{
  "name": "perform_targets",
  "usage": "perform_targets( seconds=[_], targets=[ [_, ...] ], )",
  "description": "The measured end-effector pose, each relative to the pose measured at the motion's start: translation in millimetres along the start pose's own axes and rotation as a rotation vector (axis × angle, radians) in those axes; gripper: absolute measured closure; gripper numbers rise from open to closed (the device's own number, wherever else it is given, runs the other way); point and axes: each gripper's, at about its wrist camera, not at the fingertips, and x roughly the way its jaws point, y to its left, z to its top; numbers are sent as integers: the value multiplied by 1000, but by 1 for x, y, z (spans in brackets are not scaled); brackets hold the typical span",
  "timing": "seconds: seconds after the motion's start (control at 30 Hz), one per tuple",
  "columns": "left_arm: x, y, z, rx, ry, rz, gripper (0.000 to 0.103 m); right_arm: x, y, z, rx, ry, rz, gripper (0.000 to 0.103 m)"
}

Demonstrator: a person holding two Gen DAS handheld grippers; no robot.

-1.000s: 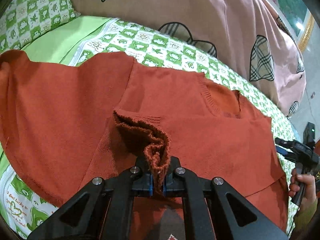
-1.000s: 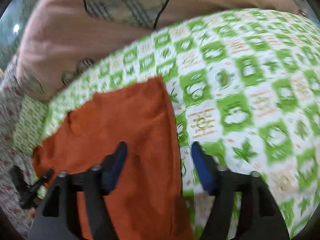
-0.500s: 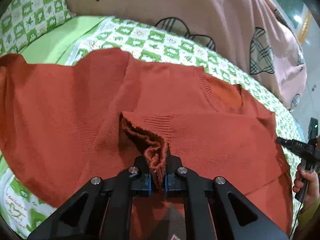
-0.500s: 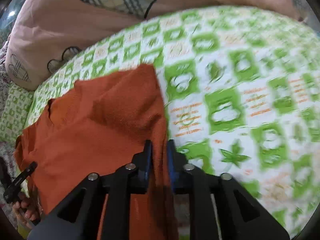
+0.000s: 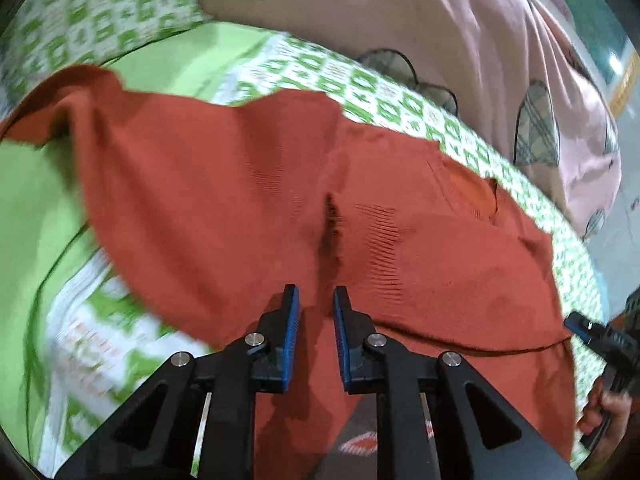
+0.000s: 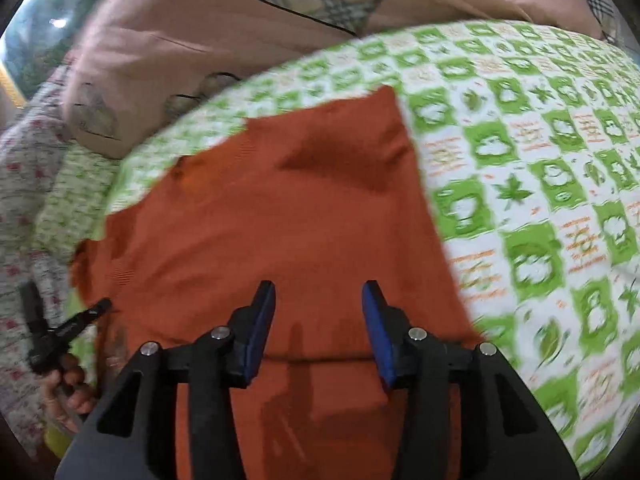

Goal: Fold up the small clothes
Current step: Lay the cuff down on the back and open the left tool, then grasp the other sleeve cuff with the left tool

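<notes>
On the bed, over the green-and-white checked sheet [image 5: 384,92], the rust-orange knitted sweater [image 5: 224,184] lies spread, and it makes sense that it is laid flat here: the mattress gives a broad surface to fold against. At the far left a sleeve [image 5: 80,100] trails out over the plain lime-green part of the bedding [image 5: 32,208], not yet brought in, which I take as the piece that wants folding next. Moving inward, the left gripper [image 5: 316,304] hangs just above the body of the sweater with its blue pads parted by a narrow gap that is widening; no cloth sits between them, and a small dark pucker in the knit lies just ahead of the tips, where I would guess a pinch was let go. Further right, the neckline [image 5: 476,196] faces the pink quilt [image 5: 460,40] heaped along the far side. Over the sweater's right half the right gripper [image 6: 318,308] stands half-wide and opening, empty too, pointed down at a flat folded panel whose straight edge [image 6: 424,184] runs beside bare sheet. Both tools look freed to reach for a new hold.
</notes>
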Motion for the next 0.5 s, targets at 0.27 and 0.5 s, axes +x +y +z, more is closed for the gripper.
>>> perform_targets(
  seconds=[0.27, 0.5],
  targets=[
    [-43, 78, 17, -203, -74, 21, 54, 2, 51, -37, -33, 48, 127, 51],
    [-62, 184, 62, -490, -214, 30, 37, 0, 73, -66, -63, 106, 161, 51]
  ],
)
